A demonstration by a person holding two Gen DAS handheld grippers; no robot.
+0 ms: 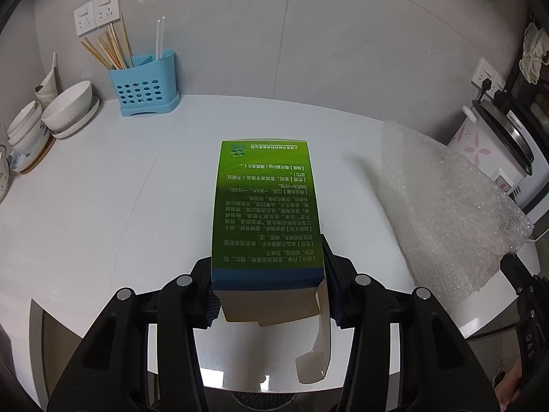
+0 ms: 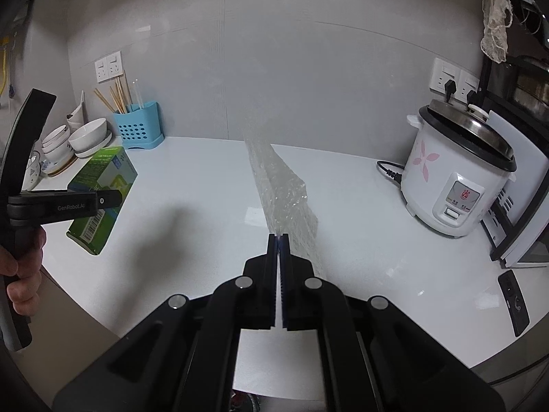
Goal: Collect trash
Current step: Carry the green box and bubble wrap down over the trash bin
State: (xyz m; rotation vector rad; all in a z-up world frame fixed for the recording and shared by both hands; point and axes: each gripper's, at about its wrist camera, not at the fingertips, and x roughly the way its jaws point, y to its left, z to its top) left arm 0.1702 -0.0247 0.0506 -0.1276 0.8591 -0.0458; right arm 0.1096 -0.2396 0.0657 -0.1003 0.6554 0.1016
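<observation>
A green carton (image 1: 267, 206) printed with white text is clamped by its near end in my left gripper (image 1: 271, 274), lifted off the white counter (image 1: 103, 189); its open flap hangs below. From the right wrist view the same carton (image 2: 103, 185) hangs at the left, in the gripper held by a hand (image 2: 20, 267). My right gripper (image 2: 278, 240) is shut on the edge of a sheet of clear bubble wrap (image 2: 281, 185), which stands up off the counter. In the left wrist view the bubble wrap (image 1: 446, 213) rises at the right.
At the back left stand a blue utensil holder (image 1: 145, 86) with chopsticks and stacked white bowls (image 1: 68, 110). A white rice cooker (image 2: 456, 175) with a plugged cord sits at the right, beside a black rack. A dark remote-like object (image 2: 513, 302) lies near the counter's right edge.
</observation>
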